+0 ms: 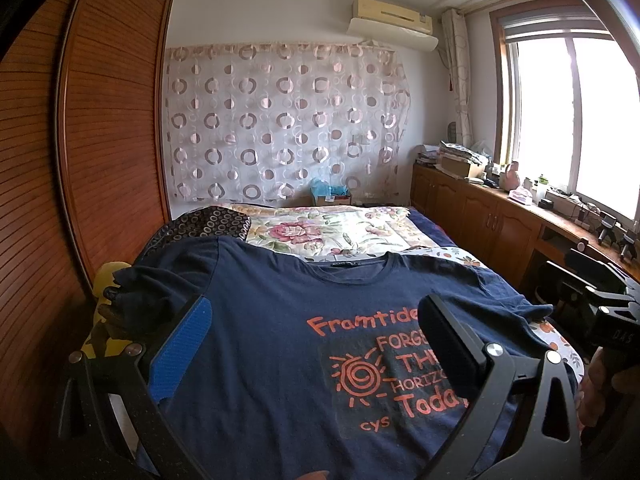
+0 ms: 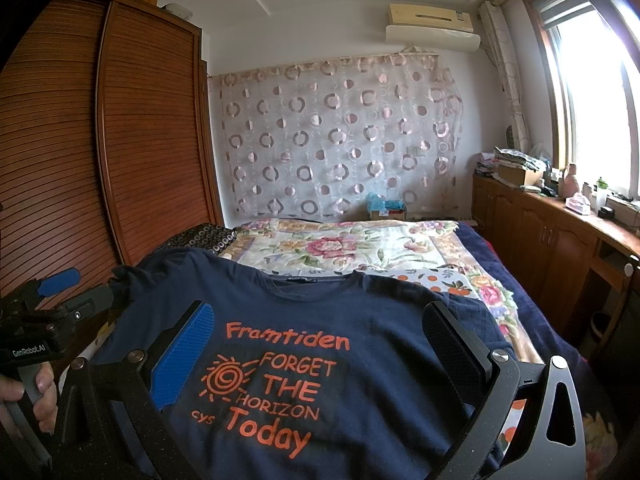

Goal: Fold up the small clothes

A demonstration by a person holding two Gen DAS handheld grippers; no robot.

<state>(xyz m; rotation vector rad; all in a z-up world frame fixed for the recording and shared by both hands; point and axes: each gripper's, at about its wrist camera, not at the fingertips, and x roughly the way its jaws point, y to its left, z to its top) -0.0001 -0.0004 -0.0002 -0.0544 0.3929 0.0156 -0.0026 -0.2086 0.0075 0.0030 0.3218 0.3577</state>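
Note:
A navy T-shirt with orange print lies spread flat, front up, on the bed, collar toward the far end; it also shows in the right wrist view. My left gripper is open above the shirt's chest, jaws wide apart, holding nothing. My right gripper is open above the print, also empty. The left sleeve is bunched at the bed's left edge. Each gripper shows at the side of the other's view, the right one and the left one.
A floral quilt covers the far half of the bed. A wooden wardrobe stands close on the left. Low wooden cabinets with clutter run under the window on the right. A patterned curtain hangs on the far wall.

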